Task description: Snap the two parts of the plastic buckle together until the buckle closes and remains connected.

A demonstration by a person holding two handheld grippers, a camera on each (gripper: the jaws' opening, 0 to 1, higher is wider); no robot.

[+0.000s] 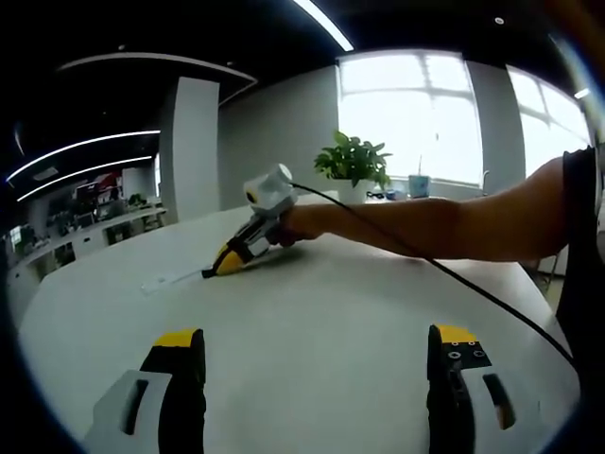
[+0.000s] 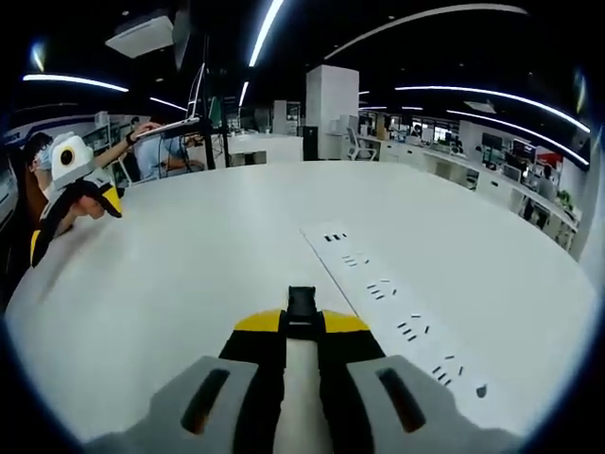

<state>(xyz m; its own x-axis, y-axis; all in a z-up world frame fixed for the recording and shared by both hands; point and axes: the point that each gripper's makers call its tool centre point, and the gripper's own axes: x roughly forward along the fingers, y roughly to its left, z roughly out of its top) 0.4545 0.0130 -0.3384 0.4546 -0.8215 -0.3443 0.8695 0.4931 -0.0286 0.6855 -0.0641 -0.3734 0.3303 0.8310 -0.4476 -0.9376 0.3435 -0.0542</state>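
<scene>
Table (image 2: 189,284) smooth, matt white; buckle part (image 2: 302,305) black plastic; fingers (image 2: 257,326) yellow-tipped, matt

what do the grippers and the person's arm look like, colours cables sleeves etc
Both grippers have black jaws with yellow tips on pale grey bodies: left gripper, right gripper. A thin black cable trails from the right one. The person's arm wears a dark short sleeve.

black buckle part (image 2: 302,307), clamped in right tool (image 2: 302,331), above white table (image 2: 189,274)
</scene>
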